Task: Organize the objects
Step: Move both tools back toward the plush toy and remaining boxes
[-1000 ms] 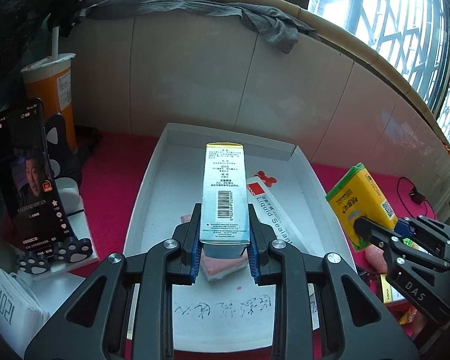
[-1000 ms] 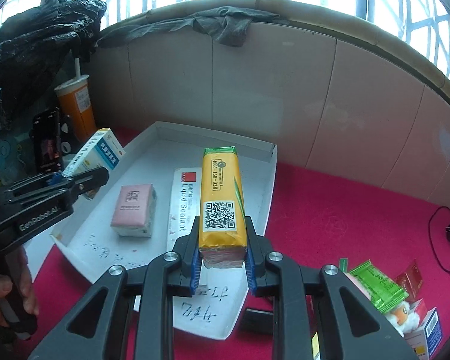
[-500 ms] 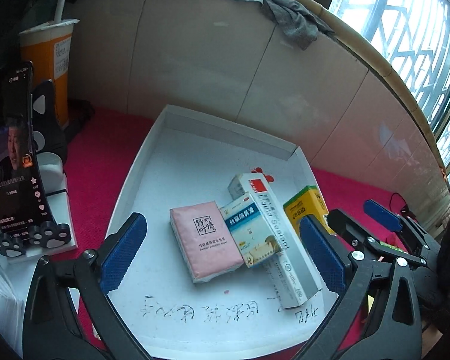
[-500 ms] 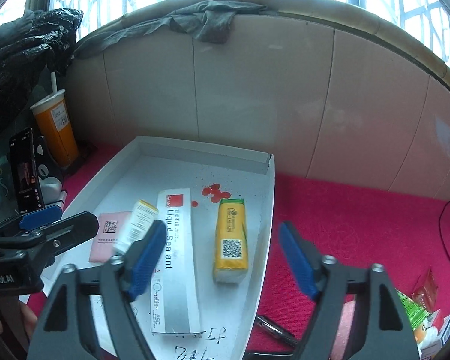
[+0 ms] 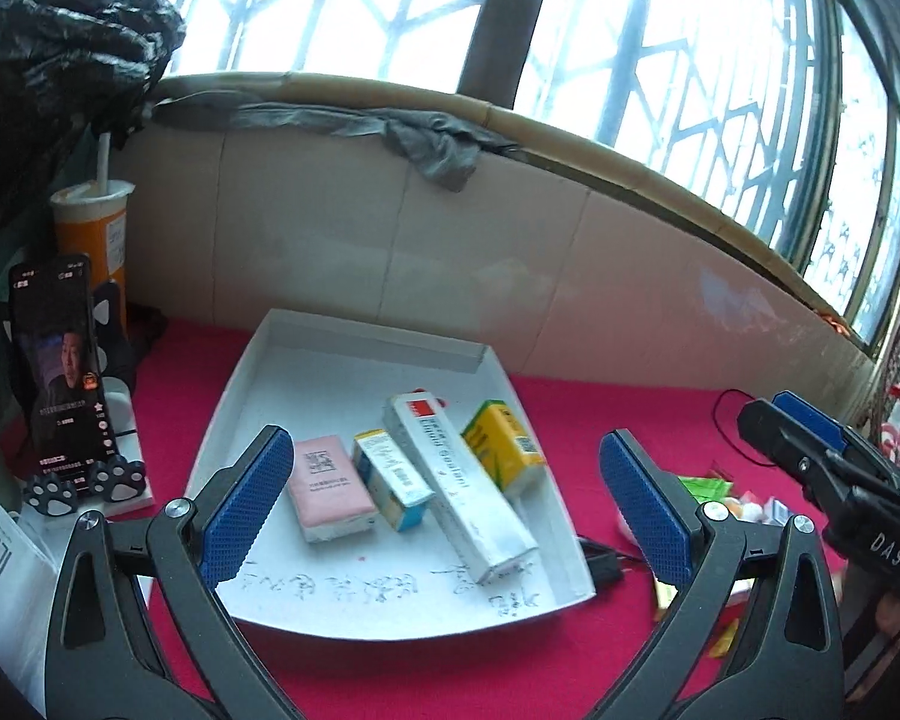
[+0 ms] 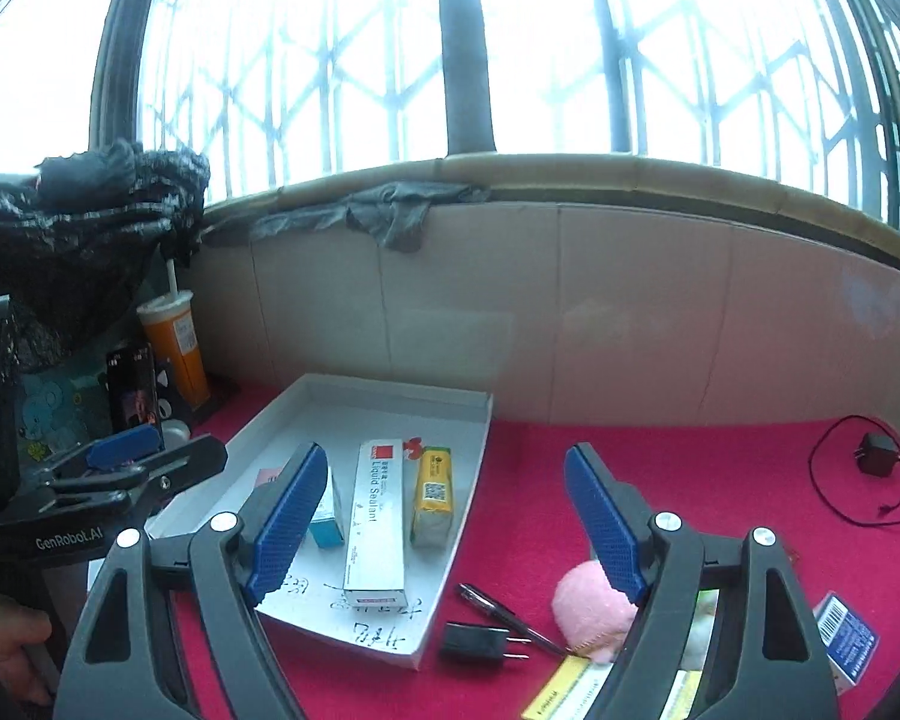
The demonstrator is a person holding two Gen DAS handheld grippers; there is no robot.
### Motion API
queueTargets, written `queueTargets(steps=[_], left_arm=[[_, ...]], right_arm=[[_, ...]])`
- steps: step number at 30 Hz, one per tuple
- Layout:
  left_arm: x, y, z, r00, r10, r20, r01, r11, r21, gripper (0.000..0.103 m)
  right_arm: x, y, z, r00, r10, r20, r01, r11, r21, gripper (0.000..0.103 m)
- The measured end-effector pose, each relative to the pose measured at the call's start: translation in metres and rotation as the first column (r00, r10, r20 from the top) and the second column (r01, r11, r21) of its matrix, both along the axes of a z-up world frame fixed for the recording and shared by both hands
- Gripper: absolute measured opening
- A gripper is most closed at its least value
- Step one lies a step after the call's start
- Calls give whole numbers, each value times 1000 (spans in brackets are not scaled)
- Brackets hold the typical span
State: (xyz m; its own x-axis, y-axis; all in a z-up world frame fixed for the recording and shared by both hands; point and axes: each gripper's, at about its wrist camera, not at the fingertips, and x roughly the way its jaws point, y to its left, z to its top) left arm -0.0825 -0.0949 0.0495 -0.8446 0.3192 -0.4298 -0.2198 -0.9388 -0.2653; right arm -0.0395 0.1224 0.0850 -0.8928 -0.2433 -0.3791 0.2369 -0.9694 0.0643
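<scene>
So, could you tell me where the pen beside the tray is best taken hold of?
Grip the pen at mid-barrel, coming from above with the claw across its width. It lies flat on the red cloth, slanted, its lower end close to the black plug, so the upper half is the freer part.

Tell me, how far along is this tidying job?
Done: four boxes lie side by side in the white cardboard tray: pink pack, blue-and-white box, long white sealant box, yellow box. In hand: nothing; left gripper and right gripper have just opened, jaws empty. Left: pink plush toy, black pen, black plug and packets on the red cloth.
</scene>
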Motion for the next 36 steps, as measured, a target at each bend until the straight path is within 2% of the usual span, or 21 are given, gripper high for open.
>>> queueTargets(steps=[2, 7, 10, 13, 15, 17, 19, 21, 22, 24, 25, 26, 27, 30, 36], left_arm=[[10, 14, 7, 999, -41, -22, 41, 999, 10, 103], [29, 52, 15, 991, -124, -58, 122, 992, -39, 103], [33, 78, 5, 981, -194, -24, 191, 977, -90, 103], [35, 110, -13, 963, -265, 39, 268, 947, -175, 103], [37, 128, -26, 946, -312, 82, 323, 926, -196, 103], [41, 143, -38, 932, -348, 103, 363, 907, -216, 103], [47, 157, -50, 925, -362, 112, 379, 884, -273, 103], [49, 171, -61, 917, -379, 124, 398, 850, -344, 103], [49, 178, -67, 913, -388, 129, 406, 831, -380, 103], [50, 191, -76, 902, -408, 139, 425, 790, -443, 103], [48, 196, -80, 897, -418, 144, 434, 771, -467, 103], [45, 200, -83, 891, -427, 152, 443, 753, -487, 103], [42, 204, -86, 885, -437, 162, 455, 736, -501, 103], [31, 210, -92, 868, -453, 202, 486, 698, -526, 103], [17, 214, -98, 858, -457, 235, 505, 665, -551, 103]], right_arm=[[18, 29, 10, 998, -53, -23, 52, 997, -52, 82], [66, 99, 25, 973, -221, -72, 211, 970, -122, 82], [88, 141, 21, 956, -286, -65, 272, 948, -167, 82], [100, 184, 5, 939, -343, -2, 333, 915, -227, 82], [103, 209, -11, 931, -359, 68, 364, 889, -277, 82], [106, 232, -30, 916, -374, 146, 401, 863, -307, 82], [107, 243, -46, 908, -367, 201, 415, 854, -315, 82], [106, 243, -58, 923, -307, 232, 368, 880, -300, 82], [103, 234, -63, 941, -235, 245, 299, 915, -272, 82], [99, 204, -71, 960, -93, 265, 129, 984, -119, 82], [100, 185, -76, 964, -52, 262, 59, 998, -19, 82], [102, 168, -82, 966, -13, 260, -2, 998, 56, 82], [101, 156, -87, 961, 27, 274, -54, 994, 90, 80], [91, 145, -101, 941, 94, 325, -125, 989, 76, 80], [69, 133, -124, 890, 160, 427, -221, 970, 99, 79]])
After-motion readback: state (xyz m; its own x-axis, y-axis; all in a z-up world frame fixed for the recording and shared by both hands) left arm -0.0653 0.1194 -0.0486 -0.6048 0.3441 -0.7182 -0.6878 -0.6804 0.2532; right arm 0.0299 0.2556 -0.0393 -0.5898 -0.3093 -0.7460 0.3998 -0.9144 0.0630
